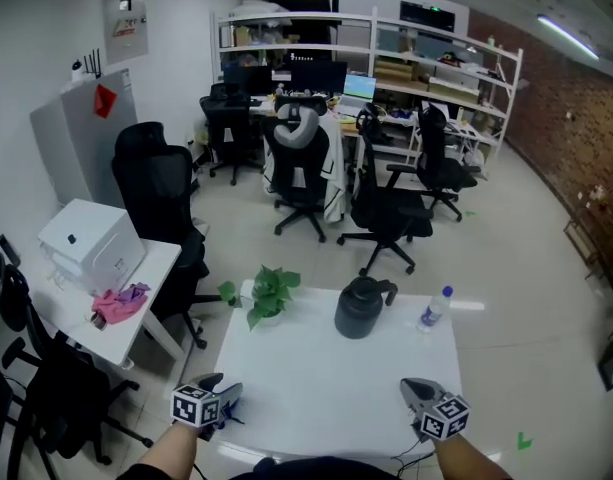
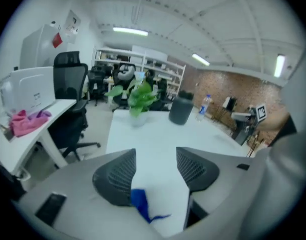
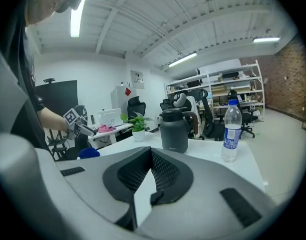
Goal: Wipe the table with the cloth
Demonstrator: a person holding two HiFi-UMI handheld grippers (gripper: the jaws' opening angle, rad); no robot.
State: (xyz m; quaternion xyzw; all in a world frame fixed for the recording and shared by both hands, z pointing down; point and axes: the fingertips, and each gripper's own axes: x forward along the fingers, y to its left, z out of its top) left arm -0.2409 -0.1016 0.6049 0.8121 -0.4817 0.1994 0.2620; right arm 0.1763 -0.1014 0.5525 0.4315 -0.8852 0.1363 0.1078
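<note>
The white table [image 1: 326, 373] lies in front of me. My left gripper [image 1: 218, 398] hovers at its near left corner; in the left gripper view its jaws [image 2: 155, 154] stand wide open. A small blue cloth [image 2: 139, 200] lies crumpled on the table by the base of the left jaw, and the pads do not press on it. From the right gripper view the cloth [image 3: 89, 153] shows as a blue lump under the left gripper [image 3: 75, 126]. My right gripper [image 1: 414, 388] is at the near right of the table, its jaws [image 3: 152, 151] shut with nothing between them.
At the table's far edge stand a potted plant [image 1: 271, 293], a black jug [image 1: 361, 308] and a water bottle [image 1: 434, 308]. A side desk [image 1: 136, 313] on the left carries a white box [image 1: 91, 243] and a pink cloth [image 1: 119, 303]. Black office chairs [image 1: 386, 208] stand beyond.
</note>
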